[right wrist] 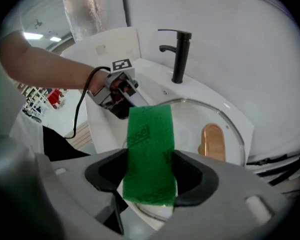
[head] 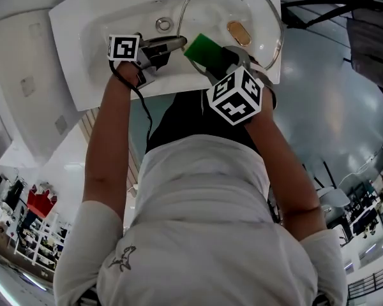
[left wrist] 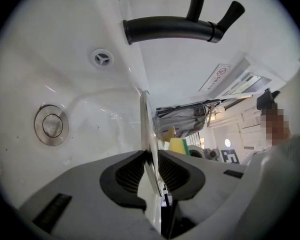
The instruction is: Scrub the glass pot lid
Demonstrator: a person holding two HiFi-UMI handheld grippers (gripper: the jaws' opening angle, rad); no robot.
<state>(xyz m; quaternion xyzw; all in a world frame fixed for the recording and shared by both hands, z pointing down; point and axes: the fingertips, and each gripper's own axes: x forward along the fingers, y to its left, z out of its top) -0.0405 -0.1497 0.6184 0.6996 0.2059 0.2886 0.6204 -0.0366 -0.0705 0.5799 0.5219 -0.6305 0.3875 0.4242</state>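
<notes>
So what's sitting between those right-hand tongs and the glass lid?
A green scouring sponge, clamped in the right tongs and reaching out over the glass pot lid. The right gripper view shows it best.

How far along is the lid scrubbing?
Done: the left gripper clamps the lid by its rim over the sink, and the right gripper grips the sponge. In hand: the sponge is up at the lid's near edge. Left: the scrubbing itself; no suds or wet streaks show on the glass.

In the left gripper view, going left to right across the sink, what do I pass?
Metal drain → overflow hole → glass pot lid, seen edge-on → sponge.
</notes>
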